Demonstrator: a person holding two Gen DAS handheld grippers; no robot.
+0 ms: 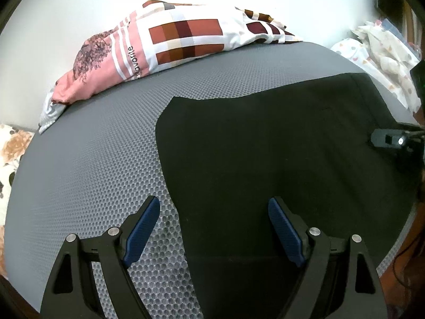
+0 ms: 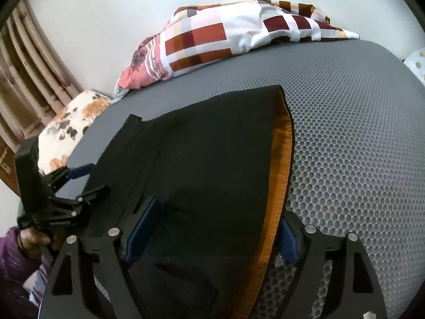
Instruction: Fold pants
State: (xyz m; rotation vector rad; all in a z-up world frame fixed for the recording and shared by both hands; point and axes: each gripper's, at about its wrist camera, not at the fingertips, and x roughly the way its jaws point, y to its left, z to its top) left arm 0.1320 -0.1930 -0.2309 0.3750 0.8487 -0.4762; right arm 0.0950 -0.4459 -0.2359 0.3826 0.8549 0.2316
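Observation:
Black pants (image 1: 279,146) lie spread flat on a grey mesh mat (image 1: 93,159). My left gripper (image 1: 213,202) is open just above the mat, and the pants' left edge runs between its blue pads (image 1: 143,228). In the right wrist view the pants (image 2: 212,146) show an orange waistband lining (image 2: 281,164) along their right edge. My right gripper (image 2: 219,210) stands wide open over that waist end. Fabric lies between its fingers, and the orange band hides part of the right pad (image 2: 288,242). The left gripper (image 2: 89,179) also appears there at the pants' far left edge, held by a hand (image 2: 34,239).
A pink and brown checked pillow (image 1: 172,37) lies at the mat's far edge against a white wall. A floral cushion (image 2: 71,122) and a curtain (image 2: 26,66) are beyond the mat's left side. White patterned cloth (image 1: 379,61) is piled at the far right.

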